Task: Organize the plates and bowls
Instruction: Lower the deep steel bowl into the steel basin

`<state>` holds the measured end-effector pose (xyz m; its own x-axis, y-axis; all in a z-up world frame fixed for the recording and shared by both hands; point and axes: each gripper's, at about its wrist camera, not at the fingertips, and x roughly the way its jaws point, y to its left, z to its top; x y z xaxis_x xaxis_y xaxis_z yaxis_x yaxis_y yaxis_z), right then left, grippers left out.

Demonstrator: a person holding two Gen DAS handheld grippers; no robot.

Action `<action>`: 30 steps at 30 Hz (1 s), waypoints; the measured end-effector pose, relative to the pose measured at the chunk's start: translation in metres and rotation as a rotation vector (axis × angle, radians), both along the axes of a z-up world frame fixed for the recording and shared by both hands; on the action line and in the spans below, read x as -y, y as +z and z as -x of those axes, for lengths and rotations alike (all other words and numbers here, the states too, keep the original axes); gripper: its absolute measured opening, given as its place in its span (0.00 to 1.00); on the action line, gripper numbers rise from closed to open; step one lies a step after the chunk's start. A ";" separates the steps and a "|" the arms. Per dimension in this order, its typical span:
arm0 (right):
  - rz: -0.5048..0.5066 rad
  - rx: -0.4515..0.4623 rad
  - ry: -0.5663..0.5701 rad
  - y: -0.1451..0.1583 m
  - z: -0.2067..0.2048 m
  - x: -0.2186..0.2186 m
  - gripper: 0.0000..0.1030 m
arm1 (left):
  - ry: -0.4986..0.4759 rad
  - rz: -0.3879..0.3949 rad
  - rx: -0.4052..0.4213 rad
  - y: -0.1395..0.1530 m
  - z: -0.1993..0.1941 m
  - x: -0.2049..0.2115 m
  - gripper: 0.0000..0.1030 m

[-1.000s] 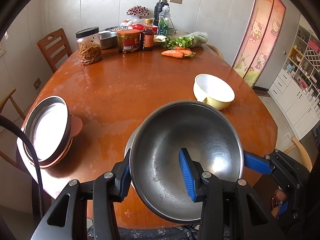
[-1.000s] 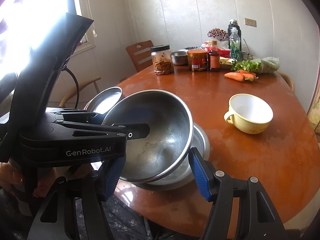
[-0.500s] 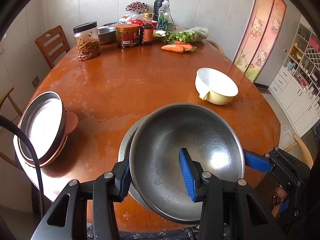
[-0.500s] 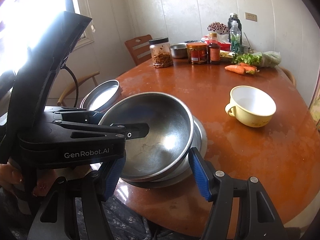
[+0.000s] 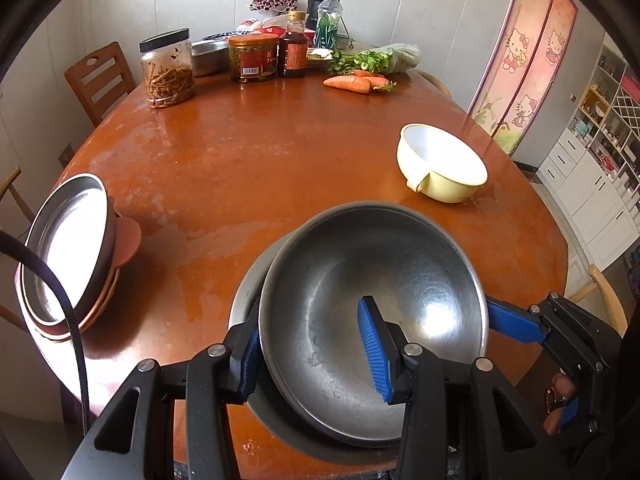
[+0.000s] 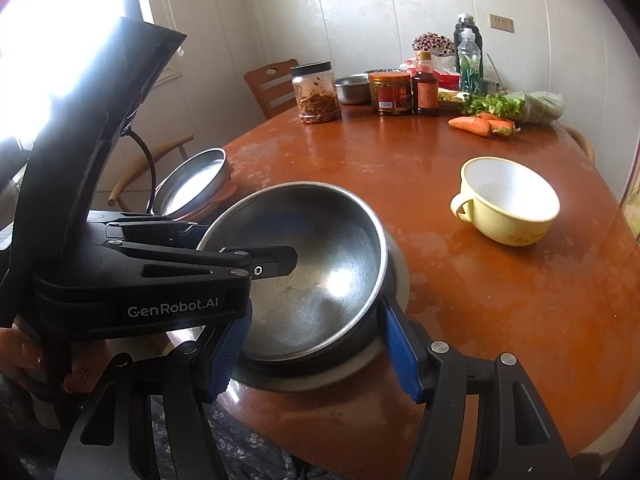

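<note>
Steel bowl (image 5: pixel 376 300) clamped by left gripper (image 5: pixel 312 356) (rim) over plate (image 6: pixel 394 276)

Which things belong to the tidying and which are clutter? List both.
Job: steel bowl, steel plate under it, stacked plates, yellow bowl.
Clutter: jars, sauce bottle, carrots, greens, water bottle.
</note>
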<state>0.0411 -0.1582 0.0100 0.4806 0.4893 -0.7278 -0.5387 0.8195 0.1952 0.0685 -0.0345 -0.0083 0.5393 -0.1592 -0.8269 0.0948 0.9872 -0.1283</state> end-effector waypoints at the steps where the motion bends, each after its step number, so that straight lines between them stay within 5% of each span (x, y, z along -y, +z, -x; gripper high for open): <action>1: 0.000 0.001 -0.001 0.000 0.000 0.000 0.66 | -0.001 0.001 0.000 0.000 -0.001 0.001 0.42; 12: 0.031 0.026 0.010 -0.001 -0.002 -0.001 0.66 | -0.009 0.037 -0.024 -0.003 -0.007 -0.002 0.42; 30: 0.073 0.065 0.022 0.003 0.008 -0.007 0.66 | -0.006 -0.006 -0.001 0.001 0.006 -0.001 0.43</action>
<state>0.0331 -0.1509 0.0134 0.5178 0.4473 -0.7293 -0.5667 0.8179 0.0993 0.0627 -0.0332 -0.0071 0.5373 -0.1572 -0.8286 0.1005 0.9874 -0.1221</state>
